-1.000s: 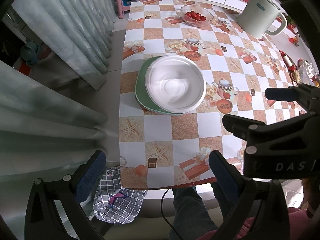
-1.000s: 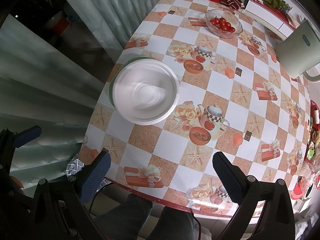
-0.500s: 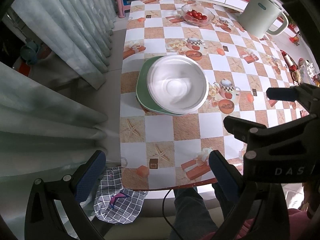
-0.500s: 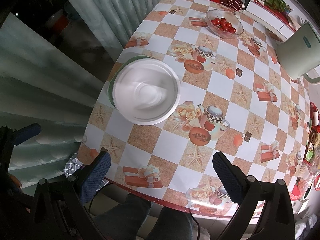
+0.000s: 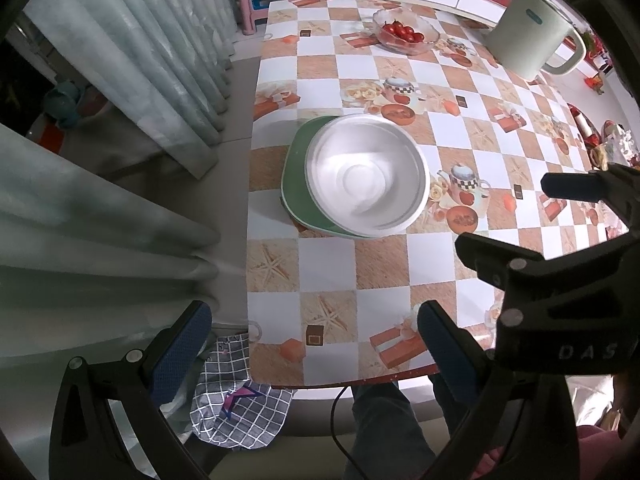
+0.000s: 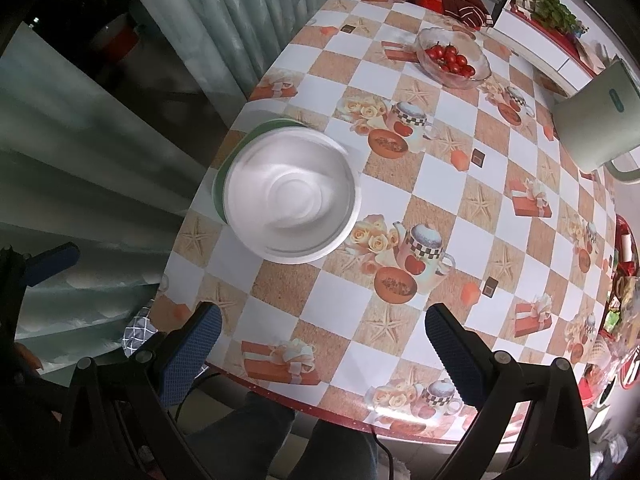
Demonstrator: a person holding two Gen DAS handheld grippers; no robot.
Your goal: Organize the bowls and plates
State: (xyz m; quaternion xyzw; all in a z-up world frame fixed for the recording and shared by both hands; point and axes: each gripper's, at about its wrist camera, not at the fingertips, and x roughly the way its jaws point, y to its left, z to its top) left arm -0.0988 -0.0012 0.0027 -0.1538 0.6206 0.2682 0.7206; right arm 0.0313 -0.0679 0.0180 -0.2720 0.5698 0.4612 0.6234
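A white bowl [image 5: 367, 178] is sitting nested on a green plate [image 5: 295, 184] at the centre of the left wrist frame, near the table's left edge; the stack is reading as the sorted pile, bowl on top because it is the smaller piece. In the right wrist frame the same bowl [image 6: 292, 196] is lying left of centre, hiding most of the plate [image 6: 224, 176]. The bowl is holding nothing.

The left gripper [image 5: 316, 342] is hanging at the bottom of its frame, over the table's near edge, its fingers released wide and grasping nothing. The right gripper [image 6: 322, 342] is hovering likewise, spread and gripping nothing, well apart from the stack, which suggests the stacking is largely finished.

A glass bowl [image 6: 454, 58] in the upper right is carrying cherry tomatoes [image 6: 448, 56]. A pale kettle [image 5: 532, 40] is standing at the upper right of the checked tablecloth [image 5: 400, 264]
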